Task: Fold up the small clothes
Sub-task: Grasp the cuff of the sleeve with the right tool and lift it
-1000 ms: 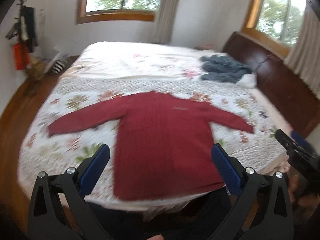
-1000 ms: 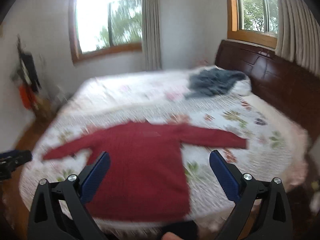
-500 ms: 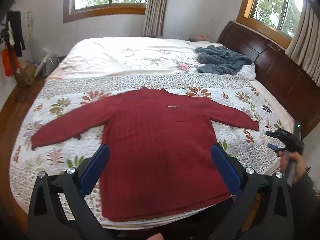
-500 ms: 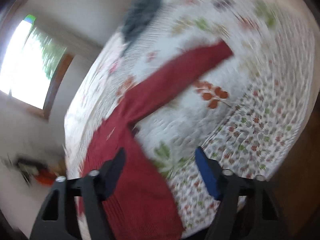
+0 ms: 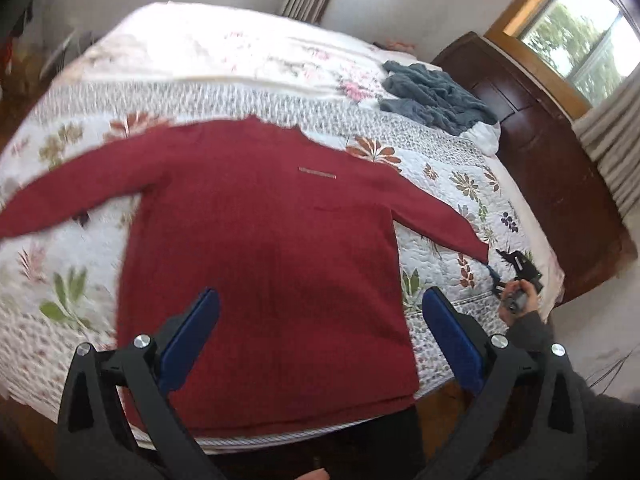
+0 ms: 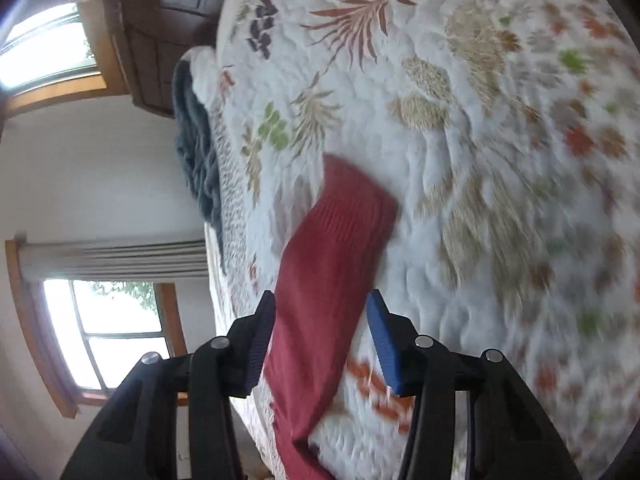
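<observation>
A dark red long-sleeved sweater (image 5: 264,256) lies flat on the floral quilt (image 5: 60,288), sleeves spread out to both sides. My left gripper (image 5: 320,308) hovers open above the lower body of the sweater, holding nothing. My right gripper (image 6: 320,312) is rolled sideways and open, its blue pads on either side of the right sleeve (image 6: 336,240) near the cuff, the jaws not closed on it. In the left wrist view that right gripper (image 5: 506,266) shows at the sleeve's cuff, held by a hand (image 5: 520,304).
A crumpled grey-blue garment (image 5: 432,96) lies at the far right of the bed beside the dark wooden headboard (image 5: 560,160). The bed's near edge (image 5: 280,436) runs just under the sweater's hem. Windows and curtains line the walls.
My right gripper swung from a level view of the bed, rolled sideways and dropped onto the right sleeve's cuff. My left gripper moved closer over the sweater's body. Both stayed open.
</observation>
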The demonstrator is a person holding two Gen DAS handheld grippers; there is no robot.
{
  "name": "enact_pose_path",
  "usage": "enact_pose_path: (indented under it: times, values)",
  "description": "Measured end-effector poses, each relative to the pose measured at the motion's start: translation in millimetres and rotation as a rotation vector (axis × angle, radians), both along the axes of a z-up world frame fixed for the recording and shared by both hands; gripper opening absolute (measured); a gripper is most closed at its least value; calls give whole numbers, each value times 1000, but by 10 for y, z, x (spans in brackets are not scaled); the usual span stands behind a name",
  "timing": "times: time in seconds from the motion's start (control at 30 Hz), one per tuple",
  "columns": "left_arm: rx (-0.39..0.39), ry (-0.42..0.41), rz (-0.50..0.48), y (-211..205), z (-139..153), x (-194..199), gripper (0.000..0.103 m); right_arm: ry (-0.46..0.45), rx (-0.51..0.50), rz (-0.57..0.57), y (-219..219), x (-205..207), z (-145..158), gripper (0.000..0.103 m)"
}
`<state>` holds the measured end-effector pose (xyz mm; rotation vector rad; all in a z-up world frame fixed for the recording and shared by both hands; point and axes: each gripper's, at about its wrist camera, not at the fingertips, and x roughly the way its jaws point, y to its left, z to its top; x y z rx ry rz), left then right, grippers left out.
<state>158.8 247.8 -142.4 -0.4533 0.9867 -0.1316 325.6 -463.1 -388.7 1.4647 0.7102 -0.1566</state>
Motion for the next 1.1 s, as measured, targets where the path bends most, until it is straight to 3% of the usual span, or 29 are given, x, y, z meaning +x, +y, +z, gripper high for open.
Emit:
enact_pose_path:
  times: [0.13, 0.3, 0.43, 0.5, 0.53, 0.57, 0.6, 0.67, 0.7, 0.83, 1.1]
  values:
    - [-7, 34, -10, -30, -146, 62, 100, 48, -10, -8, -109, 224, -197, 48]
    - [-145, 91, 19, 102, -348, 163, 100, 61, -8, -37, -177, 280, -348, 47]
    - [-199, 104, 48, 164, -427, 173, 100, 49, -20, -35, -173, 328, -330, 47]
    - [-235, 99, 60, 233, -454, 160, 100, 49, -24, -32, -171, 409, -312, 43]
    - [-249, 100, 66, 261, -466, 159, 100, 55, -35, -22, -168, 454, -304, 34]
    - [-277, 103, 76, 307, -476, 160, 100, 58, -49, -12, -164, 494, -301, 19]
    - [-328, 111, 87, 365, -497, 167, 100, 58, -67, 0, -158, 550, -277, 16]
    - [-432, 122, 110, 484, -538, 170, 100, 54, -132, 19, -123, 606, -147, 14]
    - [-447, 121, 121, 526, -531, 167, 100, 35, -160, 31, -93, 631, -29, 13]
    - [-354, 85, 115, 602, -419, 131, 100, -17, -258, 83, 41, 768, 428, 12]
    - [-325, 21, 157, 880, -253, 27, 100, -156, -408, 221, 631, 945, 1507, 12]
